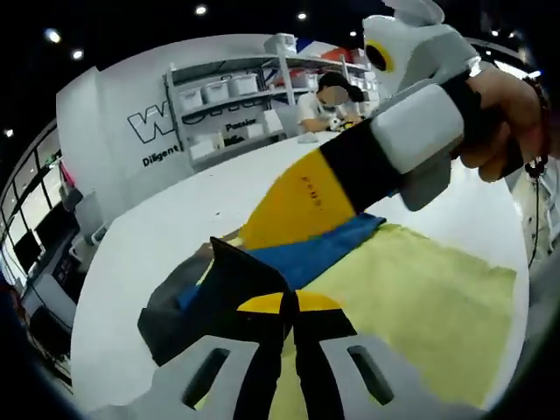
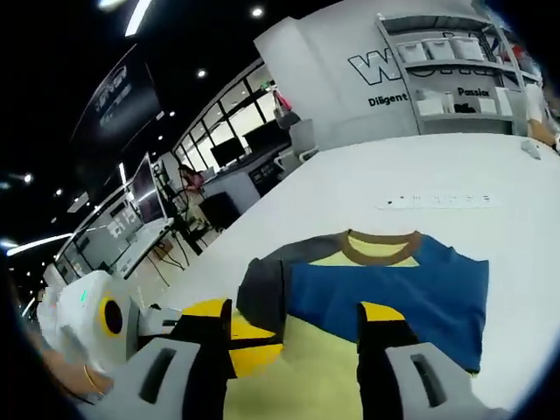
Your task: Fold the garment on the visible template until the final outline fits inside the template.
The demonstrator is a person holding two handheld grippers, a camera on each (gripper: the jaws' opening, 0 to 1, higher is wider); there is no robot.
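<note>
Left gripper view: the left tool point(image 1: 290, 325) has its jaws closed on a dark fold of the shirt point(image 1: 289, 262), lifted over the yellow template point(image 1: 420, 306); the right tool point(image 1: 302, 206) reaches across above it. Folding looks underway.

Right gripper view: the right tool point(image 2: 297, 337) stands open over the shirt point(image 2: 385, 289) on the white counter point(image 2: 394, 175); next it needs an edge to grip. Shelves point(image 2: 446, 66) line the wall.

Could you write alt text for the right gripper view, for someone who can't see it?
A T-shirt with a blue chest, grey sleeve, yellow lower half and brown collar lies flat on a white table. The right hand-held gripper rises from the bottom, its yellow-tipped jaws spread apart over the shirt. Behind are desks with monitors and shelves of boxes.
</note>
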